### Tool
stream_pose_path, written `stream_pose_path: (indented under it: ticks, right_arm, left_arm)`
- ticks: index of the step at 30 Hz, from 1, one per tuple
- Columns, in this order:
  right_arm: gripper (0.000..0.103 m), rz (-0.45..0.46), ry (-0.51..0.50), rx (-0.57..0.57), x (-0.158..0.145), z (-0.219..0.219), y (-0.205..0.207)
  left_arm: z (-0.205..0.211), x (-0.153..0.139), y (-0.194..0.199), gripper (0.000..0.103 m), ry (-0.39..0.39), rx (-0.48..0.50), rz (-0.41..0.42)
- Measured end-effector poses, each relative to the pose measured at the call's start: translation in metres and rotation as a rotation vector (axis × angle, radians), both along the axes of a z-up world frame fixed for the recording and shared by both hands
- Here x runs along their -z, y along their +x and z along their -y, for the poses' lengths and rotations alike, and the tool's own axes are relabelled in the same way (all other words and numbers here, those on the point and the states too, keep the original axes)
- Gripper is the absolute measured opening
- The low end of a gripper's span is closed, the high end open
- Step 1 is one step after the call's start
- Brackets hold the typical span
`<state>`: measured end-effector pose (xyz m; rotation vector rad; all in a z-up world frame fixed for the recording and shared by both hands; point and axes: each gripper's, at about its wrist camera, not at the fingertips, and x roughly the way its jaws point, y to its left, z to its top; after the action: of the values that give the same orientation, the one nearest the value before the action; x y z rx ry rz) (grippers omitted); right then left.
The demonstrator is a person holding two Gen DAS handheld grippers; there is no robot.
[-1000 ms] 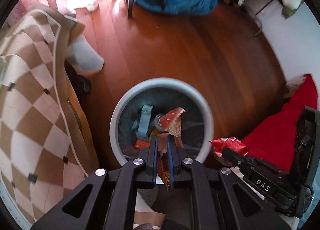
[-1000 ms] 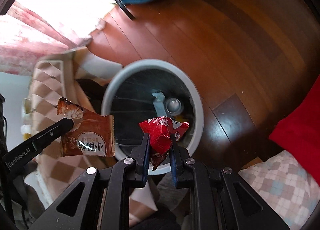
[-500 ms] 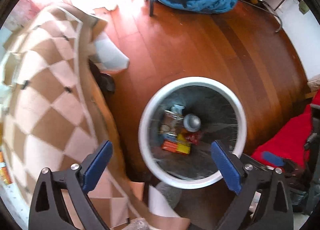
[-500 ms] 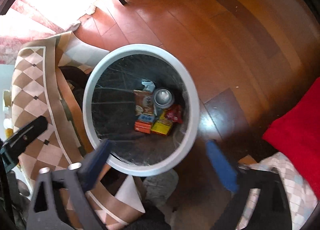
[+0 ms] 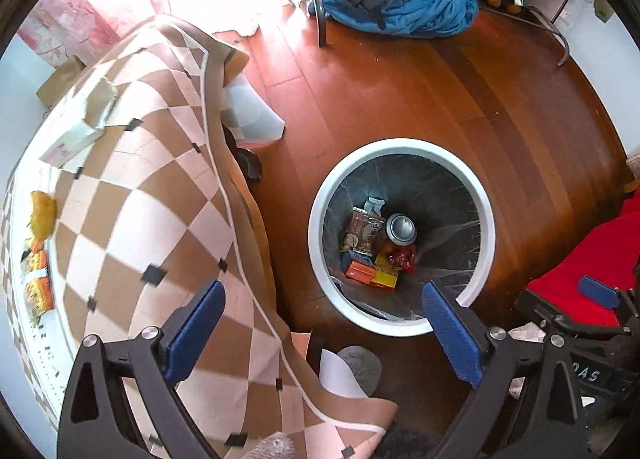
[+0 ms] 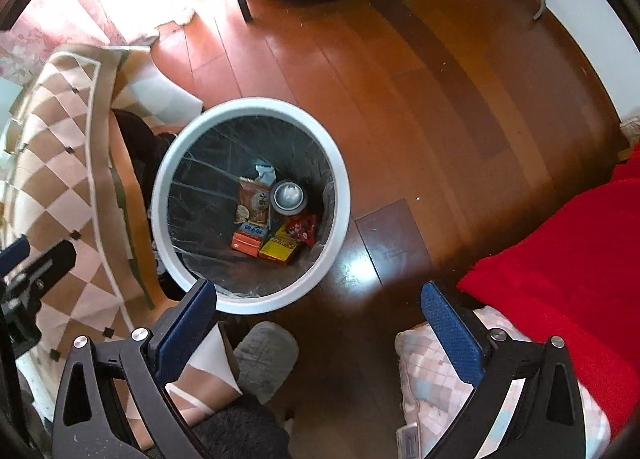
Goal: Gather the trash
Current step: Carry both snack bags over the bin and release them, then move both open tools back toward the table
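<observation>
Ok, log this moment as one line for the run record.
left gripper: open, empty | right gripper: open, empty | bin: brown wrapper, red wrapper, can inside | table: snack packets remain

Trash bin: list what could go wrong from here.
1. More wrappers lie at the far left of the checkered tablecloth; the open left tool might snag the cloth's hanging edge while reaching back.
2. The trash bin stands right beside that drape; a swinging right tool could knock its rim.
</observation>
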<state>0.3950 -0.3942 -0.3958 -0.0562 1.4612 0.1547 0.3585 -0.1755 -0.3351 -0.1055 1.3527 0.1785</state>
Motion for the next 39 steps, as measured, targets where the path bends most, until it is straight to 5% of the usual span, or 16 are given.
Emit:
stream_pose_path:
  ticks: [14,22,29,33,39]
  right_arm:
    - [0.103,0.160,0.080,0.018,-0.115,0.007,-0.050]
    - [0.103,0.265,0.252,0.016,-0.193,-0.021,-0.077]
    - [0.103,0.255,0.288,-0.220,-0.224,-0.143,-0.082]
    - [0.103,0.221,0.219,-0.422,-0.208,-0.249,-0.068]
    - [0.103,0.207,0.019,-0.672,-0.149,-0.394,-0.030]
  left_arm:
    - [-0.007,-0.089,-0.057,0.100,-0.013,-0.015,0.152]
    - [-0.044,-0.155,-0.095,0.100,0.015,-0.083,0.278]
    - [-0.137,-0.179,-0.131,0.101,0.116,-0.267,0.341]
    - [-0.207,-0.152,-0.143,0.101,0.204,-0.427,0.285]
    - [-0.305,-0.088,-0.153,0.101,0.227,-0.629,0.161]
